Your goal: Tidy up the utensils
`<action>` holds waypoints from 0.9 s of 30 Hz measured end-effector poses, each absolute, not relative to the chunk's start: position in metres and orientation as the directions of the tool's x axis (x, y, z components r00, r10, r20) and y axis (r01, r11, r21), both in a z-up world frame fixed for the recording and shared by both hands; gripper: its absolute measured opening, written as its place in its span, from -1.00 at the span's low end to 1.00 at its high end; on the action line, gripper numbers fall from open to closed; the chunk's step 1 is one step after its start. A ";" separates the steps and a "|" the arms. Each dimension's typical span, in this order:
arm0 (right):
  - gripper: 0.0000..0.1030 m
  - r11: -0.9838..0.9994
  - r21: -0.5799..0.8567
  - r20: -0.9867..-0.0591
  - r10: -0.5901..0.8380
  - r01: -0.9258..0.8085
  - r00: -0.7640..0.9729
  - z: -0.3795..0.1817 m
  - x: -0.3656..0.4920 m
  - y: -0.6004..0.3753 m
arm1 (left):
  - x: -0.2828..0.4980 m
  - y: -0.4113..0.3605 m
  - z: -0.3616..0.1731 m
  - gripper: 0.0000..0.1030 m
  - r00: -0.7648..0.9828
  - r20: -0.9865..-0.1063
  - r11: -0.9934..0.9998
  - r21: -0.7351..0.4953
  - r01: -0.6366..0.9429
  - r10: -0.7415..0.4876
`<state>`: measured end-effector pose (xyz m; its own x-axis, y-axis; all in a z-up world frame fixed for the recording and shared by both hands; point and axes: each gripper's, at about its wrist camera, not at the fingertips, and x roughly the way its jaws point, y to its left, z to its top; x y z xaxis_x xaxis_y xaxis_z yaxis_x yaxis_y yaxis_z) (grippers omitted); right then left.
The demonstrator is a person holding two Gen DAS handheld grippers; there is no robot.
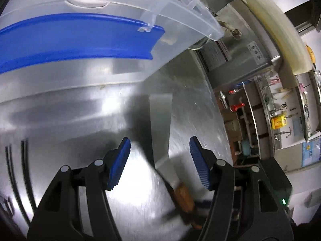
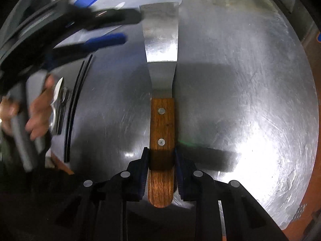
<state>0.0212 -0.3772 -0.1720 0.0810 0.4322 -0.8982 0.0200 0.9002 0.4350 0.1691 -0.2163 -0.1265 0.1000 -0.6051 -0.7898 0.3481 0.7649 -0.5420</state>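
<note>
A steel spatula with a wooden handle lies along the steel table. My right gripper is shut on the handle near its end. The spatula's blade also shows in the left wrist view, with the handle blurred below. My left gripper is open and empty, its blue pads on either side of the blade and above it. In the right wrist view the left gripper sits blurred just left of the blade tip. A clear plastic box with a blue clip stands beyond the left gripper.
The steel table spreads to the right, its edge over a reddish floor. A black groove and a metal utensil sit at the left. Steel cabinets and shelves stand beyond the table's right edge.
</note>
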 end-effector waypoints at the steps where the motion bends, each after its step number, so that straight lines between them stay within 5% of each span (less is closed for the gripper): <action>1: -0.49 0.899 0.437 -0.897 0.435 0.006 0.080 -0.172 0.020 -0.378 | 0.171 -0.224 -0.130 0.12 0.106 -0.794 0.769 -0.534 0.352 -0.599; 3: -0.49 0.897 0.442 -0.894 0.442 -0.011 0.077 -0.171 0.019 -0.383 | 0.174 -0.232 -0.132 0.11 0.118 -0.802 0.780 -0.517 0.353 -0.585; 7: -0.49 0.895 0.444 -0.892 0.447 -0.047 0.072 -0.173 0.024 -0.388 | 0.175 -0.246 -0.140 -0.69 0.113 -0.831 0.807 -0.483 0.339 -0.545; 15: -0.49 0.871 0.482 -0.864 0.490 -0.091 0.114 -0.144 0.016 -0.392 | 0.161 -0.237 -0.105 -0.88 0.172 -0.789 0.782 -0.506 0.364 -0.590; 22: -0.49 0.904 0.366 -0.818 0.426 -0.221 0.386 -0.023 0.051 -0.388 | 0.198 -0.207 0.044 -0.92 0.304 -0.569 0.624 -0.535 0.570 -0.764; 27: -0.49 0.921 0.271 -0.791 0.379 -0.281 0.481 0.028 0.149 -0.355 | 0.276 -0.179 0.102 -0.91 0.401 -0.543 0.658 -0.450 0.603 -0.738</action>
<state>0.1493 -0.3547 0.0285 0.4808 0.3792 -0.7906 -0.2806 0.9208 0.2711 0.2756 -0.1786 0.1020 0.4006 -0.7382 -0.5427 0.6033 0.6583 -0.4501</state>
